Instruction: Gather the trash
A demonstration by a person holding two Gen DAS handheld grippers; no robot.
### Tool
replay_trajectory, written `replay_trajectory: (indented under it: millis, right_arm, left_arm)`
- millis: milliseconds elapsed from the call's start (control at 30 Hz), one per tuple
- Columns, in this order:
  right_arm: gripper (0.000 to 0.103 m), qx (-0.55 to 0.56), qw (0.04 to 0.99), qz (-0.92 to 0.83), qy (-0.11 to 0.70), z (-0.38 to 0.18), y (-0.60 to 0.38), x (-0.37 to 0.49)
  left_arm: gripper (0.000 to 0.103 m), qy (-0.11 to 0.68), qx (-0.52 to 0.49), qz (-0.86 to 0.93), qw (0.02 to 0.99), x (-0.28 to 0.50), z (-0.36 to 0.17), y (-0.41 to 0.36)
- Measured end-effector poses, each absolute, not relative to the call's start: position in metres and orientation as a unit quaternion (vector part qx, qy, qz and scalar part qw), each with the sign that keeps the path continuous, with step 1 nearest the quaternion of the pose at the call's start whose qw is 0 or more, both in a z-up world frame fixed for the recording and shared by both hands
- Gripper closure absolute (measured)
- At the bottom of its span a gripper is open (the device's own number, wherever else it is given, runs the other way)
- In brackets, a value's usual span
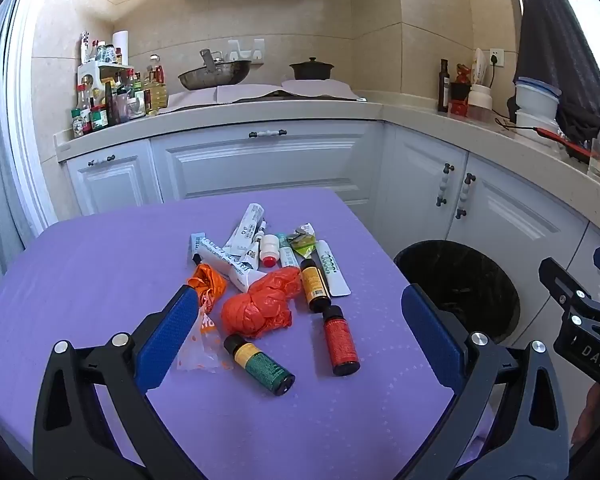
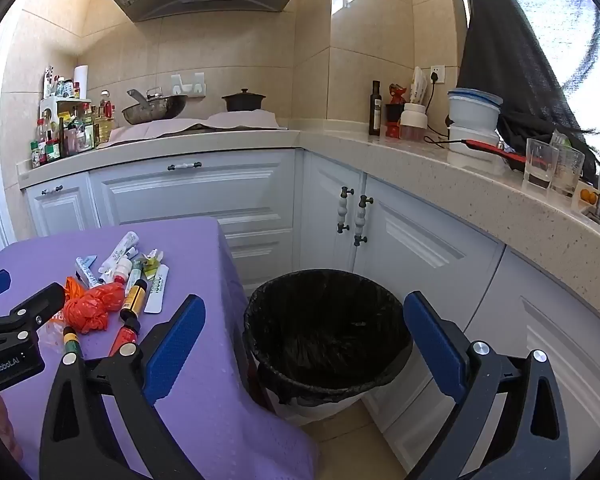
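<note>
On the purple table (image 1: 80, 280) at the centre of the left wrist frame lie three small dark bottles: one with a green label (image 1: 260, 365), one red (image 1: 340, 340), one yellow (image 1: 315, 286). Beside them sit two orange plastic bags: a crumpled one (image 1: 260, 308) and a smaller one (image 1: 208, 282). One small white bottle with a red cap (image 1: 269, 249) lies among several white tubes, too overlapped to count. At right stands one black-lined bin (image 1: 460, 280).

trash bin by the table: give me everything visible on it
The trash bin is round, lined with a black plastic bag folded over its rim; a pale body shows beneath. It stands upright on the floor against the edge of the purple-covered table, in front of white cabinets. Its inside looks dark; no contents discernible. Nothing grips it.
</note>
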State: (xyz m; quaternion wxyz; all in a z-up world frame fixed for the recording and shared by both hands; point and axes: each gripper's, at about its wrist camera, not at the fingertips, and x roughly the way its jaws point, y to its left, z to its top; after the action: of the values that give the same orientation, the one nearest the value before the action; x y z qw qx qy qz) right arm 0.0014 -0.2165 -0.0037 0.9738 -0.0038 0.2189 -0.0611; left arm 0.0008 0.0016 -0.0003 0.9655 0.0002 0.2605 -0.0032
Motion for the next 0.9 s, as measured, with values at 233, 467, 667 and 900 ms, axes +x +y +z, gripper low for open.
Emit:
replay_trajectory:
  millis: [233,467,667,900]
  right_arm:
    - [0.006,0.0,0.974,-0.06,0.218,-0.003,-0.217,0.001]
    - [0.006,0.0,0.974,-0.061,0.217,-0.003,-0.217,0.001]
    - [0.006,0.0,0.974,-0.061,0.217,-0.004,-0.217,0.001]
    - [0.006,-0.001,0.974,-0.06,0.218,-0.001,-0.217,0.004]
  left_arm:
    - [0.004,0.257,0.007,-0.003,0.966,0.001,-0.001,0.001]
    - [0.004,0.257,0.009,-0.004,0.966,0.0,0.002,-0.006]
    - [0.004,0.257,0.005,-0.005,0.966,0.0,0.0,-0.002]
    - [0.004,0.259,0.005,-0.005,0.966,-0.001,0.001,-0.006]
